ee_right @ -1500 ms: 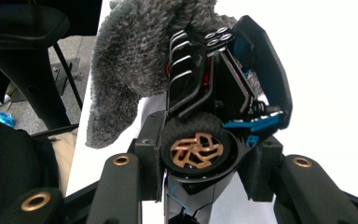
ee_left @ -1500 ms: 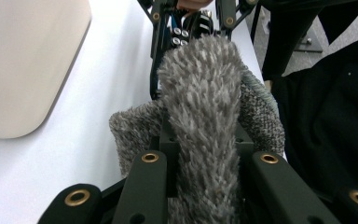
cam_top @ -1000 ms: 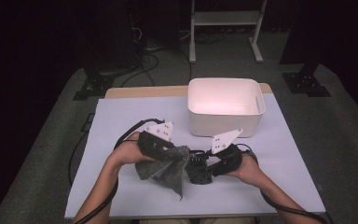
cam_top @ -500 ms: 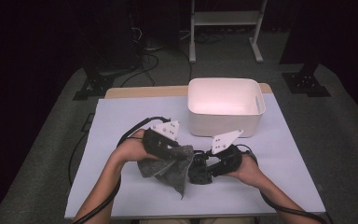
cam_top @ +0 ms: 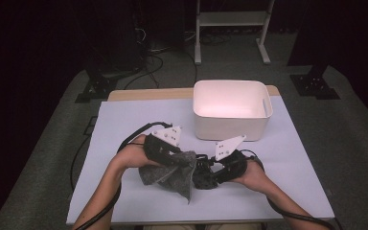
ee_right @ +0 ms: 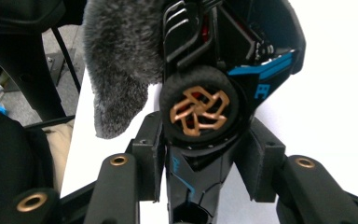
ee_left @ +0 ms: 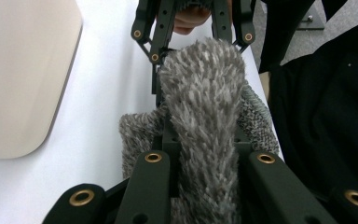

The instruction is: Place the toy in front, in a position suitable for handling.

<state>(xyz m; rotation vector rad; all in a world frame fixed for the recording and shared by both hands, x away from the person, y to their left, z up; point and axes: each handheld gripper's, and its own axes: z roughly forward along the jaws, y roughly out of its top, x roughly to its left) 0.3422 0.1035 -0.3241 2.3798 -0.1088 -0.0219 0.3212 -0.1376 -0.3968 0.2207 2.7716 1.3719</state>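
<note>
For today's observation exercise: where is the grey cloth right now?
In the high view, the grey cloth hangs from the left claw, at the table's near edge, touching the black toy car.

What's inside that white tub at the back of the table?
The white tub looks empty: its pale inner walls and most of its floor show nothing inside. Its near wall hides the front strip of the floor, so something small and flat there could go unseen.

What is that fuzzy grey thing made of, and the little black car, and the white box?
The grey cloth looks like soft chenille or microfibre: long shaggy tufts on one side, a tighter knit behind. The toy car seems to be glossy hard plastic with blue trim; its wheel has a matte, rubbery-looking tyre and a copper-coloured hub. The white bin looks like smooth matte plastic, with rounded moulded corners.
</note>
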